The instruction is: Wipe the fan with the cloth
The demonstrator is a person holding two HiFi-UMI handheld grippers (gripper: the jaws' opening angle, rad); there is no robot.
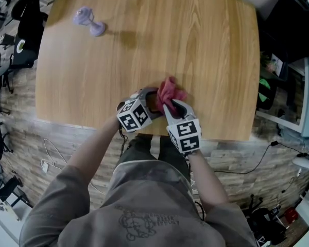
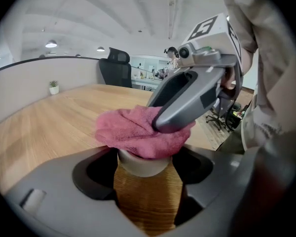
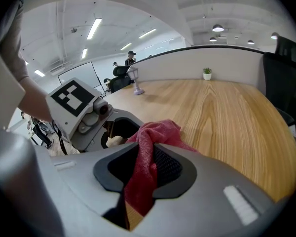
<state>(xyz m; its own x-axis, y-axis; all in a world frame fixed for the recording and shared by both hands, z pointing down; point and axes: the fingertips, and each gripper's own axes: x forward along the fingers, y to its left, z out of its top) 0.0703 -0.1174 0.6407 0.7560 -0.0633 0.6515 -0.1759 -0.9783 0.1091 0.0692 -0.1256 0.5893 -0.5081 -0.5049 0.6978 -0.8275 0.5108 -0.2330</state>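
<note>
A pink cloth sits bunched near the table's front edge. My right gripper is shut on it, and a fold hangs down between the jaws. The cloth drapes over a pale round object that stands between the jaws of my left gripper. Those jaws close against its sides. The right gripper presses onto the cloth from above. A small purple fan stands far away at the table's back left corner, also visible in the right gripper view.
The wooden table is bare apart from these things. A black office chair stands beyond its far edge. A small potted plant sits on the partition behind. Cables lie on the floor near the person's legs.
</note>
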